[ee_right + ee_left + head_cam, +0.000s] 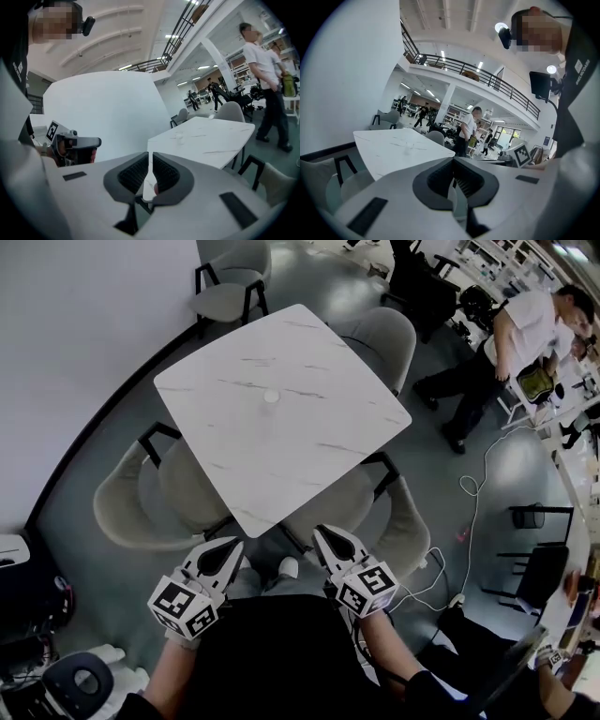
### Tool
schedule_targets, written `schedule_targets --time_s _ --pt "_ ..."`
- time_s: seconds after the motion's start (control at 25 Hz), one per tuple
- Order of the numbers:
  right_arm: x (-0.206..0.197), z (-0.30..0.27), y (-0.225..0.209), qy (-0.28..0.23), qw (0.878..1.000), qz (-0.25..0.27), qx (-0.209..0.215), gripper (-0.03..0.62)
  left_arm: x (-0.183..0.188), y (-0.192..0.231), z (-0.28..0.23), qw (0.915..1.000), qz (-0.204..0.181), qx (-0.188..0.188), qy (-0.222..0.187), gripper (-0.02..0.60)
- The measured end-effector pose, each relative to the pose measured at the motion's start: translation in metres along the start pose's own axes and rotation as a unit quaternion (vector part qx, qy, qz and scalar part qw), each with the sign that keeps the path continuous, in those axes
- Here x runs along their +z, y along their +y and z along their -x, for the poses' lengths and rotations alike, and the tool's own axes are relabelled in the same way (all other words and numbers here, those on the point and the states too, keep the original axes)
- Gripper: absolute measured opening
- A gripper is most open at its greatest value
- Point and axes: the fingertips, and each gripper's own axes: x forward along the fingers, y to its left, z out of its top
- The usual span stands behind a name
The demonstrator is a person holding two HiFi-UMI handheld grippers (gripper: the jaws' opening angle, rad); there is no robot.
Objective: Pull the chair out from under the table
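A white marble table (pixel 281 418) stands corner-on to me, with a small white cup (pixel 271 397) at its middle. Grey padded chairs with black frames are tucked under its sides: one at the near left (pixel 131 502), one at the near right (pixel 398 526), one at the far right (pixel 384 338). My left gripper (pixel 232 545) and right gripper (pixel 322 532) hover side by side just short of the table's near corner, between the two near chairs, touching neither. Both are shut with nothing between the jaws. The left gripper view shows the table (pixel 393 145) and the near-left chair (pixel 328 187); the right gripper view shows the near-right chair (pixel 269 180).
A curved white wall (pixel 75 352) runs along the left. A fourth grey chair (pixel 230 282) stands apart by the wall. A person (pixel 511 343) stands at the far right. A white cable (pixel 473 512) lies on the floor near a black stool (pixel 539 573). My shoes (pixel 286 568) show below the corner.
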Motion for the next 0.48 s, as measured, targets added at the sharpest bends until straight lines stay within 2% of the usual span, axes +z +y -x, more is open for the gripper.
schedule_targets --time_s 0.28,0.48 --pt "-0.047 -0.025 -0.035 0.094 0.996 0.006 -0.011 0.017 -0.006 0.021 0.006 0.9997 -0.009 0.009 0.023 0.006" --pt "-0.101 -0.046 -0.063 0.196 0.981 0.009 -0.007 0.046 -0.021 0.03 0.007 0.9989 -0.005 0.021 0.042 0.006"
